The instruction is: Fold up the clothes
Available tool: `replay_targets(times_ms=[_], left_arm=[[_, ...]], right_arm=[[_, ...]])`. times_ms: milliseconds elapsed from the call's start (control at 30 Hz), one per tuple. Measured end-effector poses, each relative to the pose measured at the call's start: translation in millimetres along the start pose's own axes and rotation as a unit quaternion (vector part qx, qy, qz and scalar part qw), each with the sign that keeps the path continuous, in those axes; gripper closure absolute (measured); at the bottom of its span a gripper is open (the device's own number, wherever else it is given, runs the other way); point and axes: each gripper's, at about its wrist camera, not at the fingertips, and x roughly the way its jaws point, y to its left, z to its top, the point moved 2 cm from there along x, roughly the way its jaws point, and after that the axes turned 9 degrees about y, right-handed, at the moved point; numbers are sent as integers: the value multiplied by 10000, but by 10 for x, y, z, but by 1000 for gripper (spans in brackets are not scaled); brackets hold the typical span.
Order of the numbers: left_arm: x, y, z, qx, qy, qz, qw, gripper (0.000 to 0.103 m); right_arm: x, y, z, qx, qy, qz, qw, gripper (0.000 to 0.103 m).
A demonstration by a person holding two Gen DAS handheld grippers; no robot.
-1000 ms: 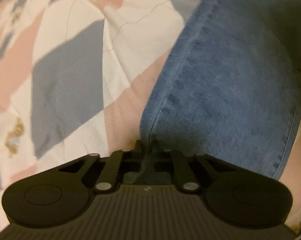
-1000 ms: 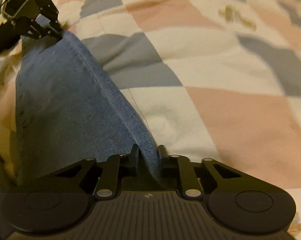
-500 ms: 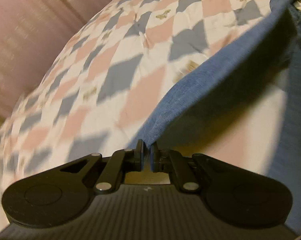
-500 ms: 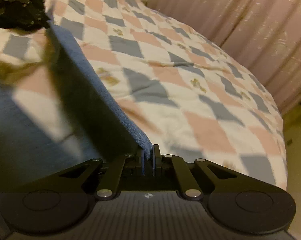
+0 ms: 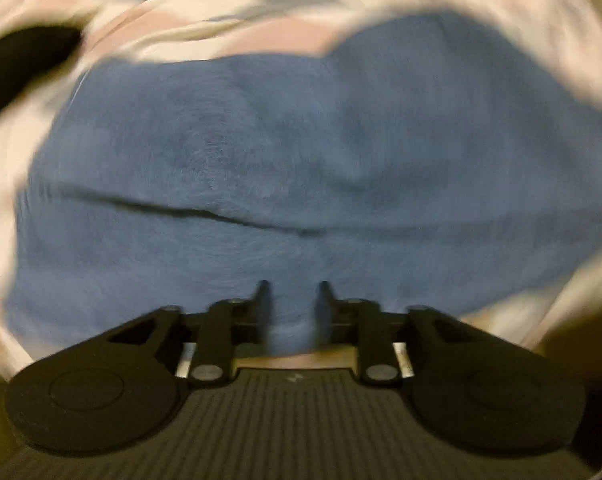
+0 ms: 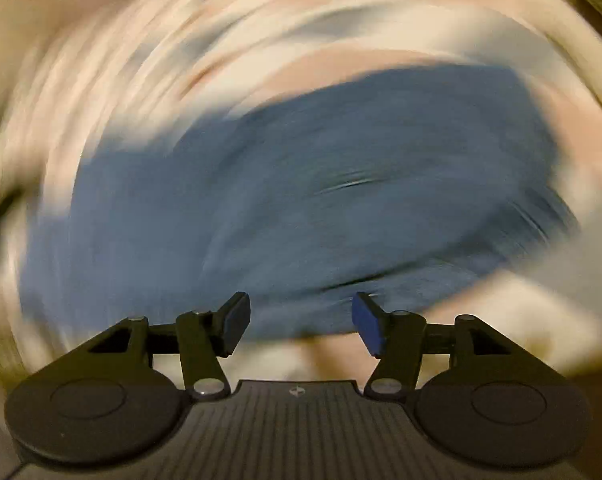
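- blue denim garment [image 5: 285,168] lies spread on the checked quilt [image 5: 229,8] in front of both my tools, and it fills most of each view
- my left gripper [image 5: 292,292] has its fingers parted with a clear gap and nothing pinched; the denim shows through the gap, lying under the tips and not between them
- my right gripper [image 6: 299,320] stands spread wider, its blue pads [image 6: 367,328] facing each other across empty space, with the cloth's near edge just beyond them
- i judge both are empty because the fold is laid down: one layer seems to rest on another, and a dark crease or layer edge [image 5: 205,212] runs across the cloth in the left view, which would be where the upper layer ends
- the garment sits flat on the bed because that is where a fold holds its shape; next i would want a fresh edge to take
- both views are badly smeared by motion, the right one worst, so i cannot tell seams, pockets or waistband, nor which end of the garment faces me
- a dark shape [image 5: 25,60] at the far left of the left view is too blurred to name
- the quilt's pattern is only streaks of pink, grey and cream; its edges are cut off
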Motion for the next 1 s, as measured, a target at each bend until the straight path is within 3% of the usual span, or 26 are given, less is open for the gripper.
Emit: replay_targets(times_ms=[33, 100, 167, 267, 400, 500, 633, 700, 733, 800, 833, 933, 1000], left_arm=[[-22, 80, 14, -608, -126, -318, 9976, 76], [-33, 290, 37, -1804, -389, -852, 9791, 69], [8, 537, 30, -2859, -656, -1198, 9485, 62], [128, 880, -3, -3986, -891, -1421, 9016, 62], [309, 1219, 48, -4840, -1230, -1517, 8530, 62], [439, 1353, 147, -5139, -1390, -1624, 8308, 61], [628, 1438, 315, -5380, -1427, -1528, 8166, 61], [696, 1481, 398, -5403, -1501, -1587, 8126, 73], [691, 1485, 455, -5248, -1562, -1634, 8207, 103], [553, 1423, 524, -4631, -1768, -1535, 8548, 103], [498, 1394, 524, -4377, -1845, -1504, 8670, 103], [500, 1409, 433, -4355, -1647, -1299, 8754, 102], [635, 1471, 340, -4668, -1394, -1251, 8643, 94]], right_arm=[[-60, -200, 56, 637, -205, 178, 9976, 43], [-149, -552, 148, 1728, -582, 498, 9820, 43], [-160, -774, 185, 2372, -883, 729, 9647, 43], [-68, -955, 190, 2941, -1070, 857, 9459, 43], [45, -1023, 174, 3251, -1185, 929, 9336, 40], [84, -1031, 186, 3302, -1273, 927, 9307, 40], [59, -1111, 137, 3400, -1395, 1061, 9239, 40], [36, -1150, 139, 3477, -1455, 1114, 9195, 40], [27, -1171, 149, 3517, -1496, 1143, 9170, 40], [4, -1196, 173, 3549, -1578, 1167, 9141, 40], [-5, -1211, 176, 3550, -1616, 1179, 9132, 40], [37, -1240, 211, 3491, -1597, 1231, 9151, 40], [93, -1220, 246, 3418, -1526, 1232, 9191, 40]])
